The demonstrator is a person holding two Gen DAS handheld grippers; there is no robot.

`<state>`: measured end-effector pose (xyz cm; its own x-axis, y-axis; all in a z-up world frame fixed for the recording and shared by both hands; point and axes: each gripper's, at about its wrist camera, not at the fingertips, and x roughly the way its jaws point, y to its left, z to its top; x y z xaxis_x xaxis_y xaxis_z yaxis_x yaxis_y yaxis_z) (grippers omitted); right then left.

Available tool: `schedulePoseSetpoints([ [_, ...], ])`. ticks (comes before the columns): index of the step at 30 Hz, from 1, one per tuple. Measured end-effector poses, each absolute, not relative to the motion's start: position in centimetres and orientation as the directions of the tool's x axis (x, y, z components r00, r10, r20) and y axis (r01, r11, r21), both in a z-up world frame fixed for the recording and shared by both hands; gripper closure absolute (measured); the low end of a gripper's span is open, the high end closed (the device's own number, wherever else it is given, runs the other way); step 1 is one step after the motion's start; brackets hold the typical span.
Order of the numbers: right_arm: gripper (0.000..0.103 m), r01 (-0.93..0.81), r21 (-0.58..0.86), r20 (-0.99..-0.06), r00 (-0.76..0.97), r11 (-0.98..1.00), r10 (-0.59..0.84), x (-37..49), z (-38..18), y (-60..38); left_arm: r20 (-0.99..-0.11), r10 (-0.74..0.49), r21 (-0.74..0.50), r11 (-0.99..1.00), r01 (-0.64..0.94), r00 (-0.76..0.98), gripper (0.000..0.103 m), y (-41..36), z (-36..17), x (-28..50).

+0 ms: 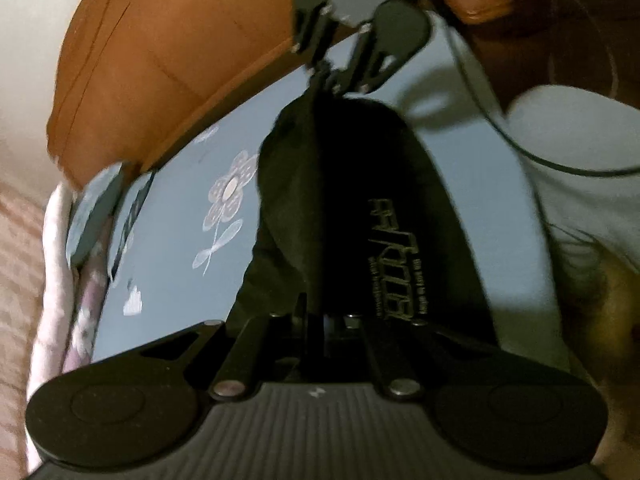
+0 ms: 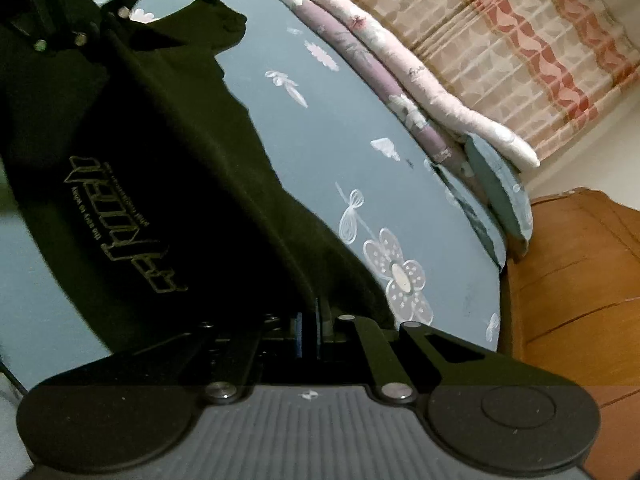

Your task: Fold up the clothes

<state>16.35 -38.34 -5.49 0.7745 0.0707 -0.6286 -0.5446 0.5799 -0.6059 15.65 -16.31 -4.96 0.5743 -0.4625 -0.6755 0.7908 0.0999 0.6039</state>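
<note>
While both my tongs pinch it, the black shirt (image 1: 360,200) hangs stretched between them.
My left tongs (image 1: 320,316) and right tongs (image 2: 312,320) clamp opposite edges above the blue flowered bed (image 2: 320,128).

A black cotton-like garment (image 1: 360,208) with a line of gold-outlined lettering (image 1: 394,258) printed on it hangs stretched out between two pinched points, one at each end. It is held taut along its upper edge, while the rest of the cloth sags in soft folds below. In the right wrist view the same garment (image 2: 168,168) spreads wide, its lettering (image 2: 120,228) readable as a slanted word with smaller lines of text beside it, and one loose corner (image 2: 224,16) sticks up at the far end.
</note>
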Motion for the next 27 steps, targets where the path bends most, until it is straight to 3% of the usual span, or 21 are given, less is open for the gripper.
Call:
schedulePoseSetpoints([
  [10, 0.092, -0.591, -0.566, -0.712, 0.702, 0.574, 0.021, 16.0, -8.8, -38.7, -0.743, -0.429, 0.556, 0.029, 0.830, 0.513, 0.099, -17.6, -8.9, 14.8],
  [20, 0.076, -0.586, -0.532, -0.732, 0.681, 0.612, 0.016, 15.2, -8.3, -39.1, -0.778, -0.408, 0.498, 0.061, 0.865, 0.477, 0.098, -17.8, -11.1, 14.6],
  [23, 0.068, -0.559, -0.486, -0.737, 0.675, 0.672, 0.028, 14.9, -7.0, -39.7, -0.780, -0.415, 0.479, 0.084, 0.874, 0.468, 0.089, -17.7, -10.6, 14.3],
  [27, 0.060, -0.486, -0.410, -0.738, 0.674, 0.772, 0.032, 14.4, -5.1, -41.2, -0.777, -0.447, 0.440, 0.115, 0.890, 0.442, 0.089, -17.2, -9.1, 13.8],
])
